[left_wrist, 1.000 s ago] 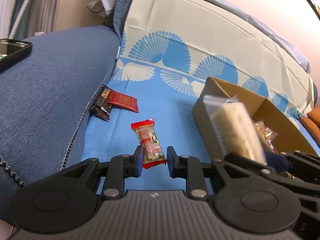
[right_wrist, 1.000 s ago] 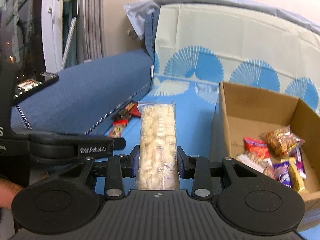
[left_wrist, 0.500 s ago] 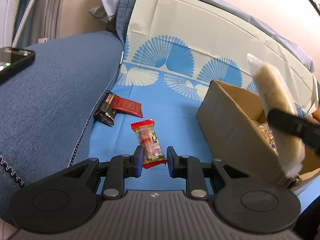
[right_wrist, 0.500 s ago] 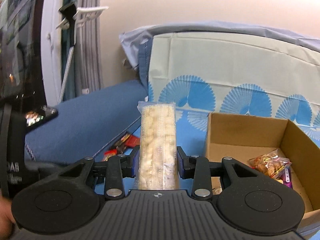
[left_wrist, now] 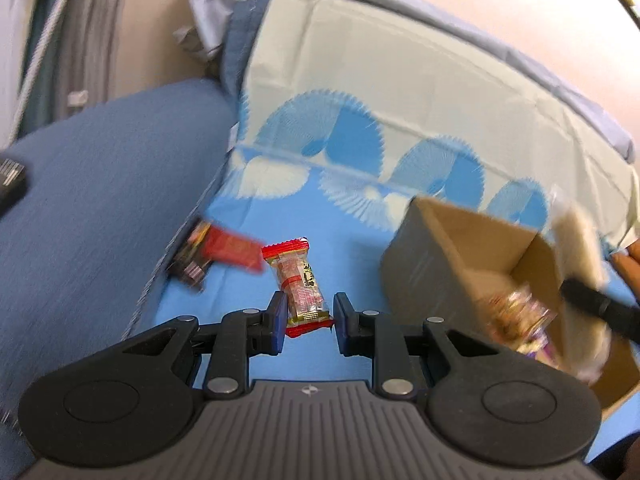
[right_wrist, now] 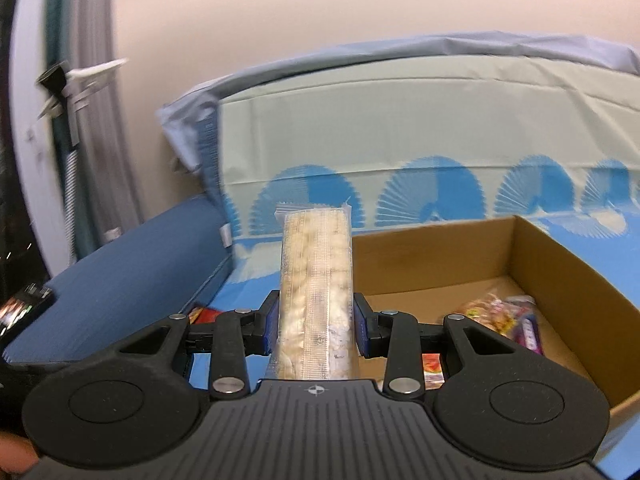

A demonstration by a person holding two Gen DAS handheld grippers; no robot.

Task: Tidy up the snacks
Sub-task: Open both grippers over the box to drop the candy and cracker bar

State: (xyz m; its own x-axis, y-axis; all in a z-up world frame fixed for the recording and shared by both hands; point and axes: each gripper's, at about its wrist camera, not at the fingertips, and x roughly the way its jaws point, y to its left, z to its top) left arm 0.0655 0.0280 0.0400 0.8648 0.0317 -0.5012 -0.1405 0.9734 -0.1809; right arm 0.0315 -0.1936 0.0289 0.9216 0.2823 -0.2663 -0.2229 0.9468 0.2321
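My left gripper (left_wrist: 308, 312) is shut on a small clear candy packet (left_wrist: 298, 280) with red ends, held off the blue cloth. In the right wrist view my right gripper (right_wrist: 316, 320) is shut on a long clear pack of pale rice crackers (right_wrist: 316, 272) that sticks up between the pads. That cracker pack (left_wrist: 580, 240) shows blurred over the open cardboard box (left_wrist: 420, 280) at the right of the left wrist view. Several wrapped snacks (right_wrist: 504, 316) lie inside the box (right_wrist: 560, 264).
A red packet (left_wrist: 230, 248) and a dark packet (left_wrist: 192, 264) lie on the blue patterned cloth (left_wrist: 352, 240) by the denim cushion (left_wrist: 100, 200). A phone (right_wrist: 20, 308) rests on that cushion. A person's hand (left_wrist: 630, 256) shows at the right edge.
Both grippers have risen with their packets. The cracker pack has swung right, from beside the box to over its opening. The left view now sits higher above the cloth.
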